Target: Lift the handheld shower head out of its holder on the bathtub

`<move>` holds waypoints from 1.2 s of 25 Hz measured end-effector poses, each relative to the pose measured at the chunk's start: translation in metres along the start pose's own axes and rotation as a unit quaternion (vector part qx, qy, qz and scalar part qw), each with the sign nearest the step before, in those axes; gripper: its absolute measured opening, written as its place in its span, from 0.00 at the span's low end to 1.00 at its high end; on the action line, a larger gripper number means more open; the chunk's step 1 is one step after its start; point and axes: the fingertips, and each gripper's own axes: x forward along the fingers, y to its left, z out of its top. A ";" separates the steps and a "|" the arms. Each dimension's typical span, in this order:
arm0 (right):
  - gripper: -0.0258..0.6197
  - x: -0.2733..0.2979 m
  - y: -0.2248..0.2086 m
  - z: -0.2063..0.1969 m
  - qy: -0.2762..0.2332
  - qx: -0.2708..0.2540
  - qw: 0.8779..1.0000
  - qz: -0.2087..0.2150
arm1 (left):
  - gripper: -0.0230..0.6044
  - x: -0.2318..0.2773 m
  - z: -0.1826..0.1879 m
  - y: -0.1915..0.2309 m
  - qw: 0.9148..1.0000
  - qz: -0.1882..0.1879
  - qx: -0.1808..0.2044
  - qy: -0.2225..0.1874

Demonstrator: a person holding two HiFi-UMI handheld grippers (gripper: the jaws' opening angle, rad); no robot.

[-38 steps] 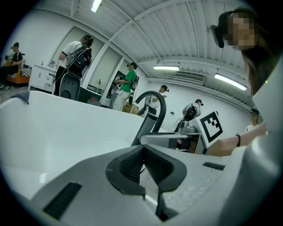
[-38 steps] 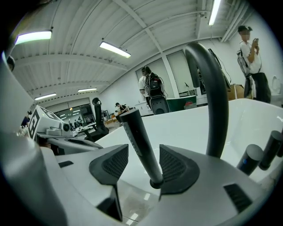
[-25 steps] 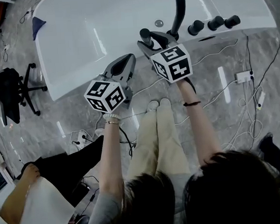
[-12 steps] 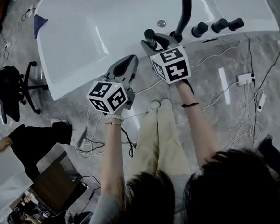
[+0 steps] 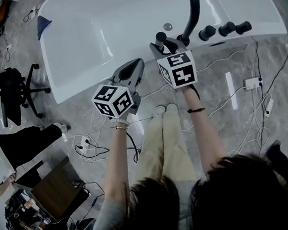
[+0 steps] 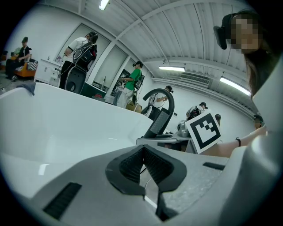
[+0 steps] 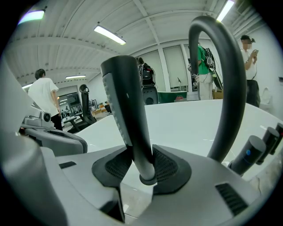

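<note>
The black handheld shower head [image 5: 160, 37] stands upright in its holder on the white bathtub's [image 5: 103, 36] near rim. My right gripper [image 5: 167, 45] has the handle [image 7: 127, 101] between its jaws, which are closing; both ribbed pads [image 7: 164, 167] press against its lower part. Beside it on the left, my left gripper [image 5: 132, 67] hovers over the tub's edge. Its jaws [image 6: 143, 149] are shut with nothing between them. From the left gripper view, the right gripper's marker cube [image 6: 203, 130] shows at the right.
A black arched faucet spout [image 5: 193, 9] rises just right of the shower head, close to my right gripper [image 7: 142, 155]. Three black knobs [image 5: 225, 29] line the rim further right. Cables and a power strip [image 5: 251, 81] lie on the marble floor. An office chair [image 5: 10, 92] stands at left.
The right gripper's jaws have narrowed onto the shower head handle. The left gripper has stayed put. A person at the lower left has moved away.
</note>
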 end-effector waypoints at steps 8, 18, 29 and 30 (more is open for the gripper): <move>0.25 -0.007 0.002 0.007 0.001 -0.009 1.000 -0.002 | 0.05 0.001 0.008 -0.003 1.000 -0.006 0.002 -0.002; 0.25 -0.026 0.010 0.034 -0.009 -0.022 1.000 -0.002 | 0.05 -0.003 0.034 -0.015 1.000 -0.013 0.011 -0.010; 0.25 -0.066 0.020 0.079 -0.033 -0.025 0.999 0.002 | 0.05 -0.012 0.072 -0.045 0.999 -0.026 0.018 -0.027; 0.25 -0.069 0.021 0.083 -0.035 -0.025 0.999 0.002 | 0.05 -0.013 0.075 -0.048 0.999 -0.027 0.019 -0.029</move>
